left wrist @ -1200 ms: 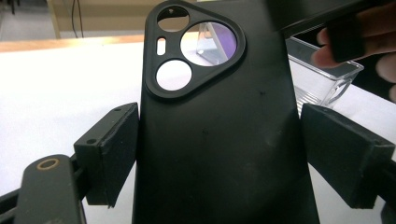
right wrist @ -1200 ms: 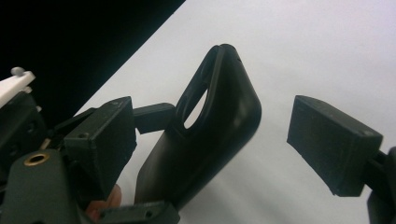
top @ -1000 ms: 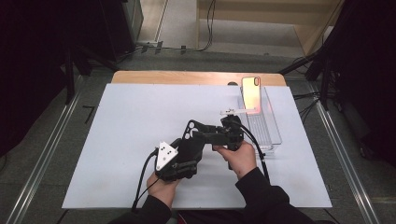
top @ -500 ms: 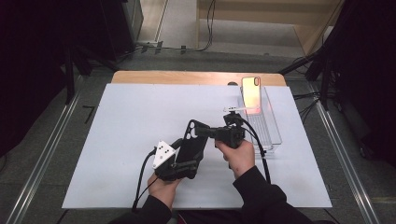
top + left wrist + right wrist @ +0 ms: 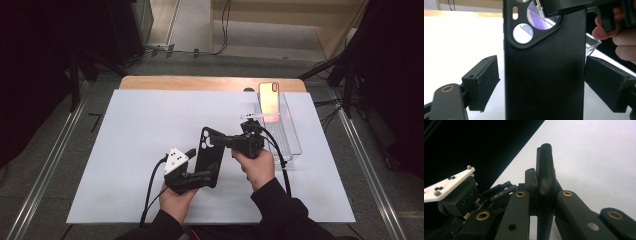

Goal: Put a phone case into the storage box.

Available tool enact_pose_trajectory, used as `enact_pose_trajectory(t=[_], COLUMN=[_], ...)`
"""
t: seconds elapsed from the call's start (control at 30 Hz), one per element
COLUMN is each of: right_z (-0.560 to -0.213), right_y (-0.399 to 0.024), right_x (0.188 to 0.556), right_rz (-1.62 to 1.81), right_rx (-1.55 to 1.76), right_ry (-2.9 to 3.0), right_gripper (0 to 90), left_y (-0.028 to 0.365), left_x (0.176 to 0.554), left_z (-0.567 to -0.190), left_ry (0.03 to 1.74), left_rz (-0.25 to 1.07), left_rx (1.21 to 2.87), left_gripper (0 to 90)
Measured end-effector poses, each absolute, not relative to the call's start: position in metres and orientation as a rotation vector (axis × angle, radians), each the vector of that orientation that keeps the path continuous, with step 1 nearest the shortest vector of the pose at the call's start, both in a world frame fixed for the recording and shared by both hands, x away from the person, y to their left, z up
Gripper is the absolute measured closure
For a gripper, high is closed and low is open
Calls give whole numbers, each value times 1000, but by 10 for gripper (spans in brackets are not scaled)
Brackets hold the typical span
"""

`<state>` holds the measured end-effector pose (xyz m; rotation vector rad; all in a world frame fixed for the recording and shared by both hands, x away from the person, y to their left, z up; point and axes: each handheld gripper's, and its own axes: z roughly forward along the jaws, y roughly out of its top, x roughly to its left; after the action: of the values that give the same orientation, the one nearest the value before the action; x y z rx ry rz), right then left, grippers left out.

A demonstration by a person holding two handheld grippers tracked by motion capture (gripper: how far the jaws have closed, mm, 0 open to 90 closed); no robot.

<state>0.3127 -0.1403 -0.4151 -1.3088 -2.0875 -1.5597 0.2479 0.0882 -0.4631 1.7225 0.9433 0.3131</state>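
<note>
Right gripper (image 5: 225,142) clamps the black rubbery phone case (image 5: 208,156) upright by its top (probably for a handover), the left gripper (image 5: 541,82) spread wide around it.

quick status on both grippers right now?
Left gripper: open, jaws either side of the black phone case, not touching.
Right gripper: shut on the phone case.

Clear bin (image 5: 292,145) w/ phone (image 5: 269,100)
</note>
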Motion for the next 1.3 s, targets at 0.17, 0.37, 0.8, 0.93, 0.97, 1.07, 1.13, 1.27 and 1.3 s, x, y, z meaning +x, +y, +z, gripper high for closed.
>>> enact_pose_trajectory(t=[0.17, 0.37, 0.8, 0.93, 0.97, 1.07, 1.13, 1.27, 1.3], right_z=[-413, -412, -410, -410, -410, -410, -410, -408, -408], right_y=[-145, -147, -153, -156, -156, -157, -159, -161, -162], right_x=[312, 309, 299, 296, 296, 295, 294, 290, 289], right_rz=[-1565, -1571, -1575, -1596, -1599, -1602, -1603, -1611, -1618], right_rx=[-1298, -1286, -1265, -1238, -1221, -1195, -1169, -1130, -1117], right_ry=[-2157, -2252, -2372, -2390, -2394, -2394, -2403, -2432, -2433], right_gripper=[824, 824, 823, 823, 823, 823, 823, 823, 822], left_y=[88, 89, 98, 101, 102, 104, 107, 110, 110], left_x=[249, 254, 266, 271, 272, 274, 279, 283, 284], left_z=[-458, -454, -444, -438, -437, -435, -430, -424, -423], left_ry=[957, 991, 947, 939, 936, 933, 925, 897, 895], left_rz=[274, 167, 114, 108, 101, 74, 39, 9, -10], left_rx=[1760, 1832, 1963, 1993, 1996, 1998, 2014, 2029, 2027], left_gripper=[138, 139, 170, 170, 170, 170, 169, 170, 170])
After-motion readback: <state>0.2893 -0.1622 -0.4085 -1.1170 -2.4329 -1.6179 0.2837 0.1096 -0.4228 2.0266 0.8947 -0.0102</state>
